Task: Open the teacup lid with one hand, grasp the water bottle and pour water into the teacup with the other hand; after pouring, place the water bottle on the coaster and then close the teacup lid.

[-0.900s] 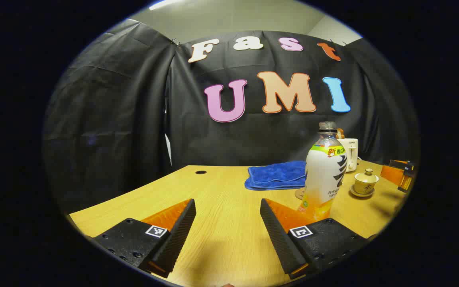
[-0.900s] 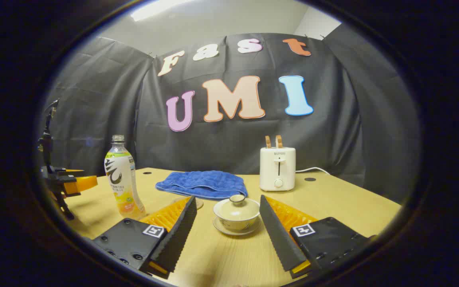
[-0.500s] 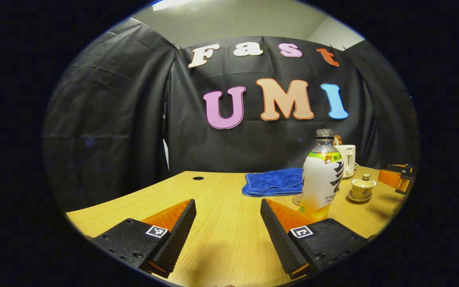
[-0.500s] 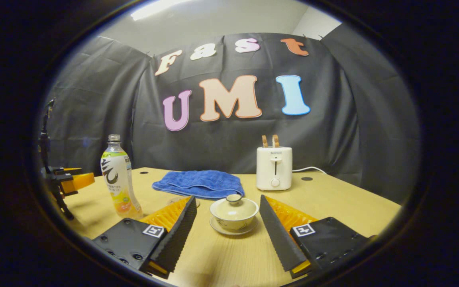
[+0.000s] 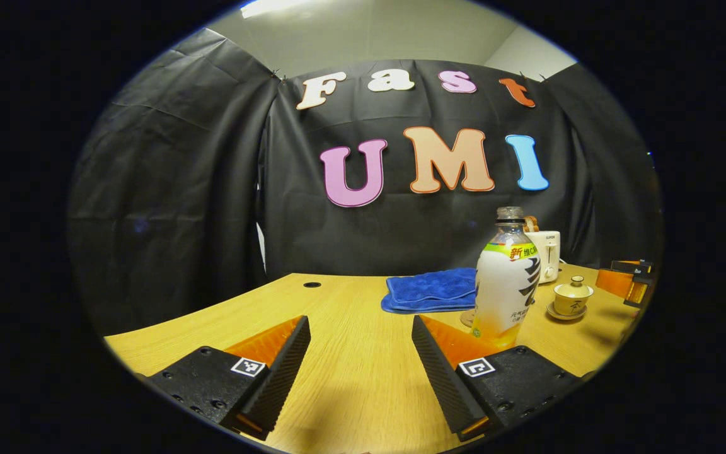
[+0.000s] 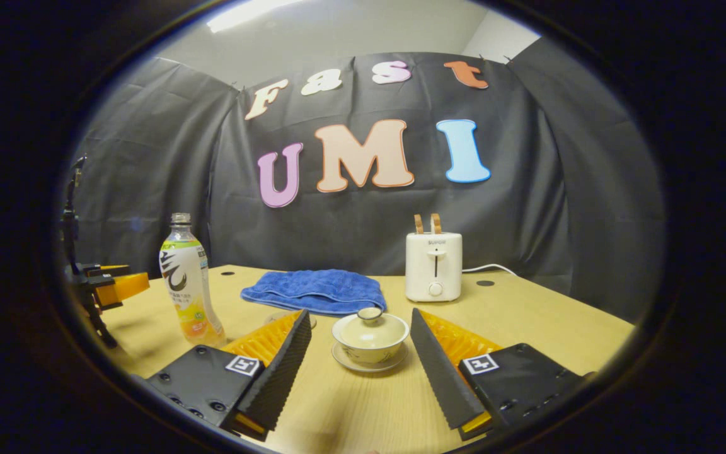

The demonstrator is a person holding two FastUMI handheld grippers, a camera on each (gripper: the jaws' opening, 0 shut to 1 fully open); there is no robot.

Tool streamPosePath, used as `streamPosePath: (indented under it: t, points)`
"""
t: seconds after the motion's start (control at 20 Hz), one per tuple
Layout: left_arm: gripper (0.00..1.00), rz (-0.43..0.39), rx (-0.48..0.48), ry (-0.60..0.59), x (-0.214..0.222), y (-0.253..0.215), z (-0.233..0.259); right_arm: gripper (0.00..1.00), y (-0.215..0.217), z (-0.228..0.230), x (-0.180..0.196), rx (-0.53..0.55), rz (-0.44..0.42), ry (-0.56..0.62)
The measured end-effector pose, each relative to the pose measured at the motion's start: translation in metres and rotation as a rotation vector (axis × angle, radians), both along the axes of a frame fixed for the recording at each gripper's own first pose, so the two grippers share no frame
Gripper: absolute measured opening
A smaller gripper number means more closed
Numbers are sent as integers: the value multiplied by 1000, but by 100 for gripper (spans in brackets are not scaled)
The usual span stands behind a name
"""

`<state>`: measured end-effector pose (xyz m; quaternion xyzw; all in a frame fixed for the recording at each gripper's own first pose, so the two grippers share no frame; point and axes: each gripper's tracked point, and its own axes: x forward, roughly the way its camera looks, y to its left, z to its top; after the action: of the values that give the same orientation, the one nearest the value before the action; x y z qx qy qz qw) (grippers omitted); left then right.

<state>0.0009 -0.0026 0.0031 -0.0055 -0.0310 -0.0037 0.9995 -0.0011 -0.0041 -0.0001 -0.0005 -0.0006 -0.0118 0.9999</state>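
A water bottle [image 5: 507, 277] with a white and yellow label stands upright on the wooden table, just right of and beyond my left gripper [image 5: 360, 323], which is open and holds nothing. The lidded teacup [image 5: 572, 297] on its saucer sits farther right. In the right gripper view the teacup [image 6: 370, 337] stands a little beyond the tips of my open right gripper [image 6: 360, 315], with its lid [image 6: 370, 325] on. The bottle [image 6: 188, 284] stands to the left. A round coaster [image 6: 313, 322] peeks out behind the left finger; its edge [image 5: 467, 317] also shows by the bottle's base.
A folded blue towel [image 6: 316, 290] lies at the back of the table [image 6: 527, 309]. A white toaster [image 6: 433, 265] with a cord stands behind the teacup. The left gripper [image 6: 108, 287] shows at the far left of the right gripper view.
The left gripper has drawn back a little, so the bottle looks smaller and sits further left in its view. The right gripper eased back slightly from the teacup, then held still.
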Motion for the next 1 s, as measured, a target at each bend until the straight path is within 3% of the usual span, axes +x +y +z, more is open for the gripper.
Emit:
streamPosePath:
  t: [0.65, 1.0]
  points:
    - [95, 1, 1, -3, 1, 0, -1, 100, 10, -2, 3, 0, 58, 7]
    - [95, -8, 2, -3, 1, -2, 0, 100, 9, -3, 25, 0, 58, 19]
